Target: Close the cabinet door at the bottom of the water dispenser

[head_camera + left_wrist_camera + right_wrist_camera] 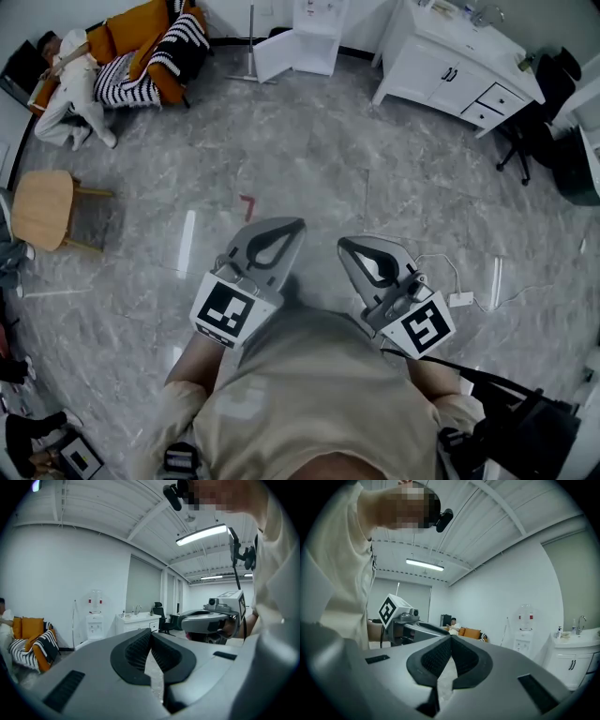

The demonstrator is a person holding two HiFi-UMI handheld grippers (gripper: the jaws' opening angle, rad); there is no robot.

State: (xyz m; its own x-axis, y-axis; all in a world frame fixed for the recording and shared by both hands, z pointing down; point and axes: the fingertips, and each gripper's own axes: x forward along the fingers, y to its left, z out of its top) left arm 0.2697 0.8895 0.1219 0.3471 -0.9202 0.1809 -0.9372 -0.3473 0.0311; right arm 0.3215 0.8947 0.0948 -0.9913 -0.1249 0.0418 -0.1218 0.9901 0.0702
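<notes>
Both tongs closed tip to tip, nothing between them. Left gripper [292, 228] and right gripper [349, 248] sit side by side over the grey marble floor [309, 159]. Water dispenser [316, 28] is at the far wall, between the orange sofa [141, 37] and the white sink cabinet [441, 70], well apart from both grippers. Its bottom cabinet door [277, 58] hangs open.

Left gripper [292, 225] and right gripper [345, 244] both closed, empty.
</notes>
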